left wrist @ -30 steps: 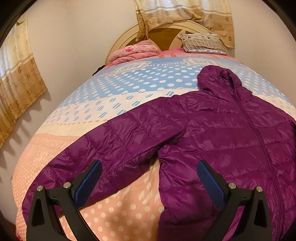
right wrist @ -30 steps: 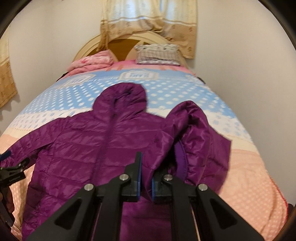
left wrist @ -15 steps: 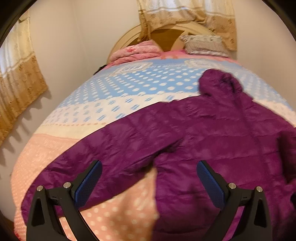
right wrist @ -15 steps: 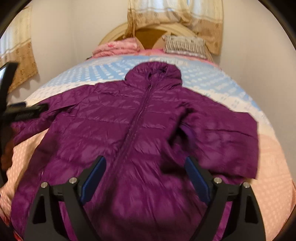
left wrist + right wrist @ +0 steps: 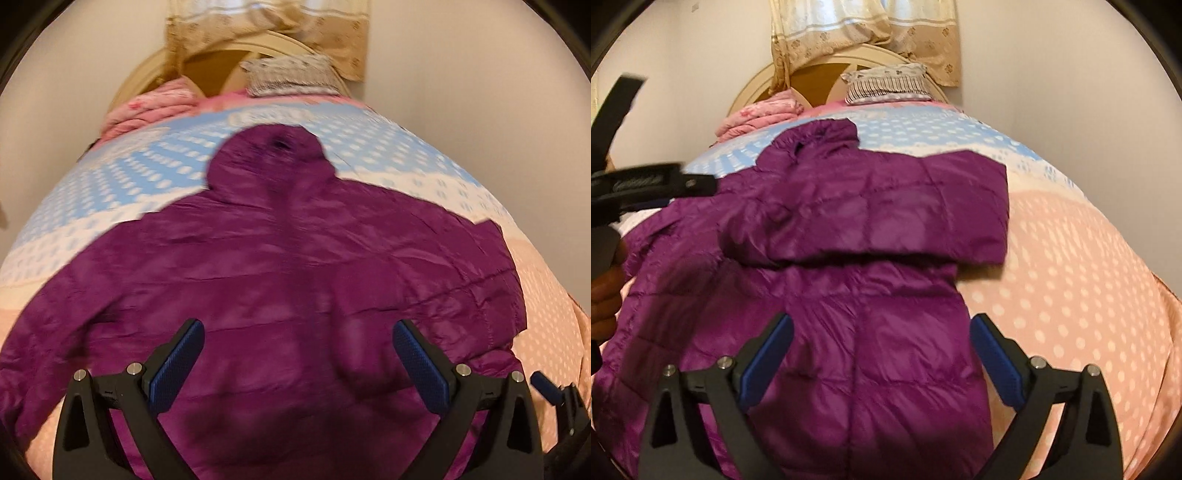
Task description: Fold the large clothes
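1. Left wrist view: the purple puffer jacket (image 5: pixel 295 277) is spread on the polka-dot bedspread (image 5: pixel 110 192), hood (image 5: pixel 273 155) toward the headboard (image 5: pixel 258 40) and hem toward the camera. So its long axis runs straight down the bed, foot to head. The left gripper (image 5: pixel 295 362) hovers over the lower body of the jacket with its jaws spread wide and nothing between them. A bit of the other tool peeks in at the bottom right. Frame is pretty blurry, so seams are hard to read.

2. Right wrist view: same jacket (image 5: pixel 849 295), same orientation, hood (image 5: pixel 823 136) up near the pink folded blanket (image 5: pixel 761 114) and striped pillow (image 5: pixel 886 86). One sleeve (image 5: pixel 886 218) lies folded across the chest, cuff end sticking out past the body's right edge. The right gripper (image 5: pixel 882 354) is also wide open and empty, right over the hem area. The left gripper (image 5: pixel 646 184) shows at the left edge.

3. What could go wrong, my guess: that shiny quilted fabric looks slippery and puffy, so the folded sleeve could slide back off as soon as the body gets lifted or tugged. A shallow pinch might also catch only the top layer, so the fold comes out lopsided.
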Tool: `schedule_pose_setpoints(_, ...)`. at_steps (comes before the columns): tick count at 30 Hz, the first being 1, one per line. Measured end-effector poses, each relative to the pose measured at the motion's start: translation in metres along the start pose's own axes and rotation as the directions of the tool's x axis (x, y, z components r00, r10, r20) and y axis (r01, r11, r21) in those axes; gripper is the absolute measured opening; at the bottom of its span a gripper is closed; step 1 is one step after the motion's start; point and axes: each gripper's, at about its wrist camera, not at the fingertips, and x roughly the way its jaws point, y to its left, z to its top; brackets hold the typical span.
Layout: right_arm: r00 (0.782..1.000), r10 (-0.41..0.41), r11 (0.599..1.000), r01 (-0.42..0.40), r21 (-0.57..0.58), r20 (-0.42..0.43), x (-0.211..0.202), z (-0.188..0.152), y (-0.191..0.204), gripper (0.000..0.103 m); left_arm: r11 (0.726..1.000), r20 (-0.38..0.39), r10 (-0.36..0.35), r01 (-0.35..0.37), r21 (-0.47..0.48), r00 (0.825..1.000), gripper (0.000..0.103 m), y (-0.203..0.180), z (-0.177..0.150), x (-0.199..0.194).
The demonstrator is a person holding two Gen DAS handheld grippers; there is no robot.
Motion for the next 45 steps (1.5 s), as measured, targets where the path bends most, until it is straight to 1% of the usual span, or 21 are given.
schedule_pose_setpoints(1, 1.0, 0.001, 1.0, -0.001, 0.007, -0.007, 0.002, -0.002, -0.002, 0.098, 1.0, -0.006, -0.005, 0.006, 0.015, 1.0, 0.085, -0.008, 0.001, 0.008)
schedule_pose_setpoints(3, 1.0, 0.006, 0.999, -0.006, 0.033, -0.015, 0.005, -0.004, -0.009, 0.098, 0.998, -0.055, -0.042, 0.044, 0.033, 0.998, 0.047, -0.02, 0.002, 0.026)
schedule_pose_setpoints(5, 1.0, 0.011, 0.999, -0.01, 0.048, -0.02, 0.006, -0.005, -0.012, 0.098, 0.997, -0.095, -0.069, 0.072, 0.026, 0.993, 0.022, -0.025, 0.002, 0.04)
schedule_pose_setpoints(6, 1.0, 0.015, 0.999, -0.013, 0.051, -0.028, 0.008, -0.006, -0.013, 0.098, 0.997, -0.099, -0.064, 0.067, 0.024, 0.993, 0.018, -0.027, 0.001, 0.043)
schedule_pose_setpoints(8, 1.0, 0.018, 0.999, -0.016, 0.052, -0.023, 0.008, -0.008, -0.013, 0.098, 0.997, -0.074, -0.076, 0.078, 0.023, 0.994, 0.01, -0.025, 0.0, 0.038)
schedule_pose_setpoints(12, 1.0, 0.013, 0.999, -0.012, 0.045, -0.018, 0.008, -0.011, -0.013, 0.098, 0.997, 0.026, -0.044, 0.042, 0.07, 0.999, 0.008, -0.014, 0.001, 0.009)
schedule_pose_setpoints(17, 1.0, -0.01, 1.0, 0.011, 0.025, -0.025, 0.01, -0.011, -0.009, 0.099, 0.997, 0.116, -0.001, -0.008, 0.082, 0.993, 0.007, 0.019, 0.004, -0.03)
schedule_pose_setpoints(21, 1.0, -0.017, 1.0, 0.018, 0.023, -0.024, 0.01, -0.012, -0.008, 0.099, 0.998, 0.145, 0.037, -0.044, 0.047, 0.989, 0.007, 0.053, 0.001, -0.048)
schedule_pose_setpoints(23, 1.0, -0.019, 0.999, 0.02, 0.026, -0.024, 0.01, -0.011, -0.005, 0.099, 0.998, 0.141, 0.052, -0.058, 0.039, 0.989, 0.007, 0.065, -0.003, -0.048)
schedule_pose_setpoints(28, 0.999, -0.028, 0.999, 0.028, 0.023, -0.027, 0.01, -0.012, -0.004, 0.099, 0.989, 0.123, 0.125, -0.134, 0.068, 0.985, 0.008, 0.078, -0.025, -0.035)
schedule_pose_setpoints(29, 0.999, -0.031, 0.999, 0.032, 0.019, -0.03, 0.01, -0.011, -0.003, 0.099, 0.986, 0.115, 0.147, -0.155, 0.068, 0.982, 0.01, 0.078, -0.027, -0.03)
schedule_pose_setpoints(31, 0.999, -0.037, 0.999, 0.038, 0.014, -0.035, 0.012, -0.011, -0.002, 0.1, 0.984, 0.091, 0.161, -0.167, 0.062, 0.983, 0.012, 0.079, -0.032, -0.018)
schedule_pose_setpoints(33, 0.998, -0.037, 0.999, 0.038, 0.007, -0.045, 0.014, -0.01, 0.0, 0.101, 0.982, 0.047, 0.181, -0.183, 0.052, 0.982, 0.019, 0.078, -0.035, -0.002)
schedule_pose_setpoints(35, 0.998, -0.007, 1.0, 0.007, 0.0, -0.061, 0.013, -0.008, -0.001, 0.102, 0.977, 0.024, 0.208, -0.209, 0.039, 0.978, 0.019, 0.077, -0.036, 0.005)
schedule_pose_setpoints(37, 0.995, 0.019, 1.0, -0.02, -0.01, -0.1, 0.01, -0.005, -0.003, 0.101, 0.977, 0.043, 0.211, -0.212, 0.028, 0.977, 0.021, 0.078, -0.036, 0.0)
schedule_pose_setpoints(38, 0.993, 0.037, 0.999, -0.038, -0.009, -0.114, 0.004, 0.0, -0.006, 0.101, 0.972, 0.061, 0.23, -0.233, 0.034, 0.971, 0.025, 0.078, -0.035, -0.006)
schedule_pose_setpoints(40, 0.996, 0.054, 0.999, -0.054, 0.002, -0.075, -0.012, 0.013, -0.014, 0.101, 0.959, 0.127, 0.27, -0.279, 0.059, 0.955, 0.036, 0.078, -0.037, -0.019)
schedule_pose_setpoints(41, 0.998, 0.048, 0.999, -0.048, -0.001, -0.051, -0.019, 0.024, -0.017, 0.101, 0.95, 0.153, 0.291, -0.304, 0.068, 0.944, 0.054, 0.077, -0.038, -0.025)
schedule_pose_setpoints(42, 0.998, 0.04, 0.999, -0.041, -0.005, -0.037, -0.021, 0.031, -0.019, 0.101, 0.947, 0.175, 0.297, -0.313, 0.073, 0.939, 0.072, 0.079, -0.038, -0.029)
schedule_pose_setpoints(43, 0.999, 0.03, 0.999, -0.03, -0.009, -0.016, -0.023, 0.041, -0.022, 0.101, 0.948, 0.197, 0.291, -0.31, 0.073, 0.936, 0.079, 0.081, -0.038, -0.033)
schedule_pose_setpoints(45, 1.0, 0.025, 1.0, -0.025, -0.015, 0.006, -0.017, 0.06, -0.026, 0.101, 0.944, 0.246, 0.309, -0.327, 0.037, 0.919, 0.081, 0.085, -0.033, -0.042)
